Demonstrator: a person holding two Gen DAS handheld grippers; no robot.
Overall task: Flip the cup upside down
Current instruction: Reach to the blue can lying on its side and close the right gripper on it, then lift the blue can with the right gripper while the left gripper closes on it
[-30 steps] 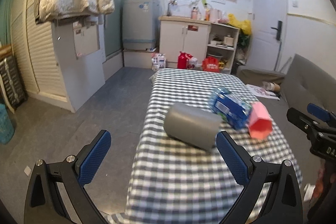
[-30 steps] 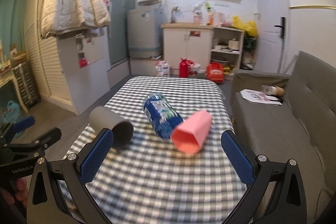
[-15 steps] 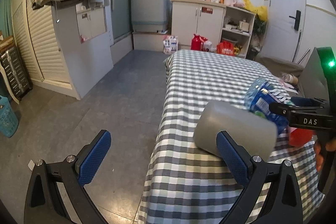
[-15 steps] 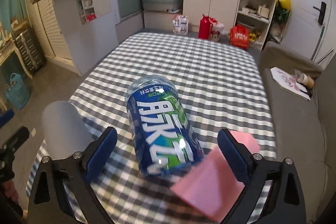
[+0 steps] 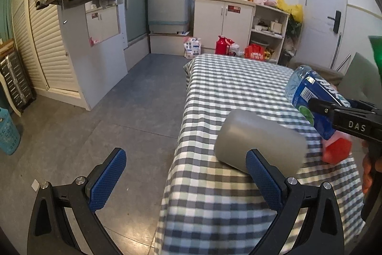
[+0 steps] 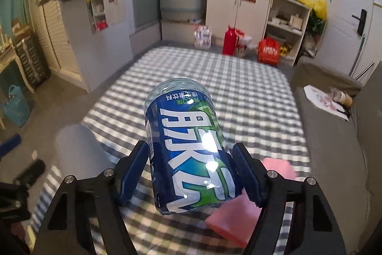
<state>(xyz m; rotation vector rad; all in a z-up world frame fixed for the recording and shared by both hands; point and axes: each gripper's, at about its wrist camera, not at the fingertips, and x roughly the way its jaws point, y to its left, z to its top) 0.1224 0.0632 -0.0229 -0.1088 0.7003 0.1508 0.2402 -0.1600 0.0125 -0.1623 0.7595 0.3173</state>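
In the left wrist view, the left hand-held gripper (image 5: 185, 179) stood released, its blue pads wide apart and holding nothing. The grey cup (image 5: 259, 141) lay on its side near the left edge of the checked surface (image 5: 229, 87); its closed base faced the camera, so what it held could not be told. The gripper's right pad (image 5: 263, 179) overlapped the cup's near side, though contact could not be judged. Just right of the cup, the right hand-held gripper (image 5: 321, 108) grasped a blue bottle (image 5: 308, 94), and beyond that lay a pink cup (image 5: 337, 149) on its side.

In the right wrist view, the right hand-held gripper (image 6: 189, 173) was clenched on the blue bottle (image 6: 188, 154), one pad pressed to each side of the label, the bottle raised above the surface (image 6: 238, 87). Only this view showed the label's large white lettering. The grey cup (image 6: 78, 147) appeared blurred to the bottle's left. The pink cup (image 6: 238, 216) lay just right of the bottle, partly behind a finger.
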